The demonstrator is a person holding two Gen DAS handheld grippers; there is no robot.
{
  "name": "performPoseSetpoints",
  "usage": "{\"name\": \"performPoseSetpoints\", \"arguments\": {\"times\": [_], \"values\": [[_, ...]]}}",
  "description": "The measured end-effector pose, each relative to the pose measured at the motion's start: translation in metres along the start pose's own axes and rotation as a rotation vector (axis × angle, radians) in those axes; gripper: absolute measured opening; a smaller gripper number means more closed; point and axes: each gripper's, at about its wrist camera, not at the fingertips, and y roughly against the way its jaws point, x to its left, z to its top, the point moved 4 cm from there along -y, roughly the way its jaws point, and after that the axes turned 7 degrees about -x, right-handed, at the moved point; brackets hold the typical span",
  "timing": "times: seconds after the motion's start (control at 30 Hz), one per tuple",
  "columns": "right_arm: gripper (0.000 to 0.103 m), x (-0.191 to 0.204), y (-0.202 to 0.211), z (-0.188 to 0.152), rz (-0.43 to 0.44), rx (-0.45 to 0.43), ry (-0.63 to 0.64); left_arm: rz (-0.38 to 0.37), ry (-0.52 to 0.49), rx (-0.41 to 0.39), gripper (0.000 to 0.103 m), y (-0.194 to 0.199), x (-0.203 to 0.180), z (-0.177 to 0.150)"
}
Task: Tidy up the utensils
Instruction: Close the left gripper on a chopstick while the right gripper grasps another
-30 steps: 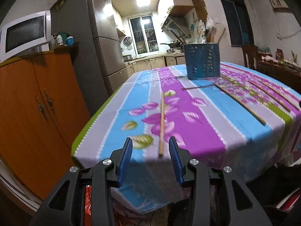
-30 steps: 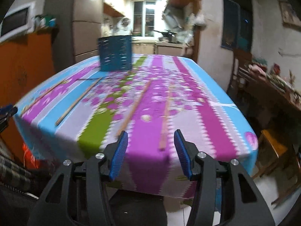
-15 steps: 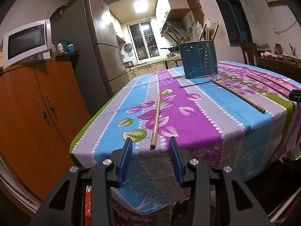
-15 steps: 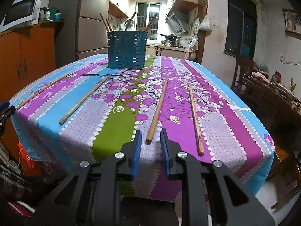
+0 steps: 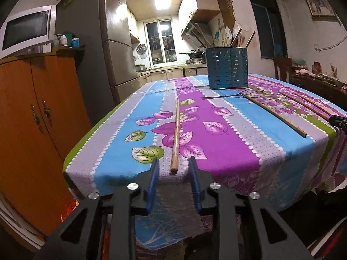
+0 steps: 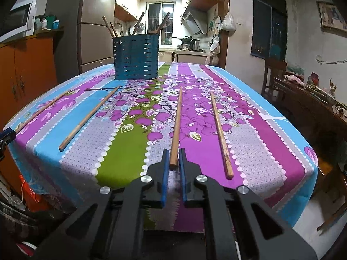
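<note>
A: At the bench [image 6: 249, 151] edge, my right gripper [image 6: 173, 158] fingers are clamped on a chopstick's [image 6: 176, 121] near end.

B: My left gripper [image 5: 173, 169] is closing around another chopstick [image 5: 176, 134], fingers not touching. The holder [image 5: 226, 71] stands far back.

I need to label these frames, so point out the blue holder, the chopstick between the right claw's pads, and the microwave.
holder [image 6: 135, 62], right wrist view, slotted front wall.
chopstick [image 6: 176, 130], right wrist view, mid shaft.
microwave [image 5: 26, 29], left wrist view, door glass.

floral striped tablecloth [image 6: 134, 134], blue holder [image 6: 136, 57]
</note>
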Motion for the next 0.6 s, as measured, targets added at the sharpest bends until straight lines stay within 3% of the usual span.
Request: {"name": "performPoseSetpoints", "arguments": {"times": [0.1, 0.33, 0.6], "values": [[0.006, 0.0029, -0.0001, -0.0001, -0.007, -0.001, 0.006, -0.026, -0.011, -0.007, 0.011, -0.0021, -0.0016, -0.0011], [0.006, 0.0039, 0.0010, -0.0009, -0.023, -0.009, 0.013, -0.077, 0.013, -0.025, 0.011, -0.0067, 0.0038, -0.0020], [0.006, 0.0040, 0.0021, -0.0033, -0.049, -0.032, 0.007, -0.071, 0.023, -0.040, 0.011, -0.0072, 0.0032, -0.0033]]}}
